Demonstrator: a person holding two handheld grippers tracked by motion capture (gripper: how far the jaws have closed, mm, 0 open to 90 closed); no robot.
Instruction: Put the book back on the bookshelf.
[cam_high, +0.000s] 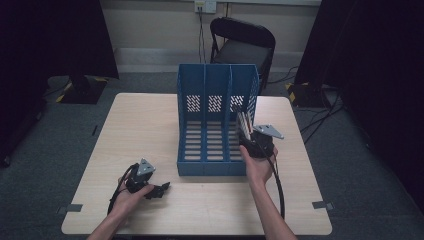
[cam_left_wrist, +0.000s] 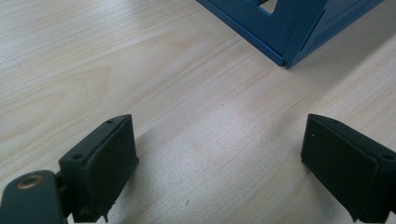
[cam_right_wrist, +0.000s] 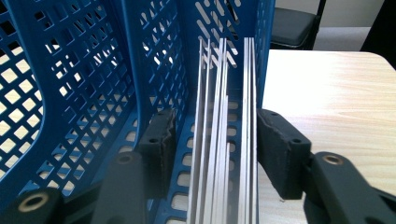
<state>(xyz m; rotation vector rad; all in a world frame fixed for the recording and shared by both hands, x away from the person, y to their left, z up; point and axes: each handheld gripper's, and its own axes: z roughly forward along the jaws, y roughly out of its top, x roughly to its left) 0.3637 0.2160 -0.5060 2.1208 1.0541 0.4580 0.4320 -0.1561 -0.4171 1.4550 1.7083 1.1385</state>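
Looking down, we saw the thin boards (cam_right_wrist: 224, 140) standing in the blue rack's (cam_high: 205, 150) right slot. Our right tool (cam_right_wrist: 212, 140) was open around them, not squeezing. Our left tool (cam_left_wrist: 219, 163) rested open and empty on the worktop (cam_high: 150, 125). Putting away seemed nearly done.

A blue file rack (cam_high: 216, 120), perforated with slanted slots and square grid holes, is being shown on a pale wood-grain table (cam_high: 150, 125). Thin silver-white sheets (cam_right_wrist: 224, 140) are being displayed in its rightmost compartment. Black gripper jaws and a dark chair (cam_high: 243, 42) are being seen.
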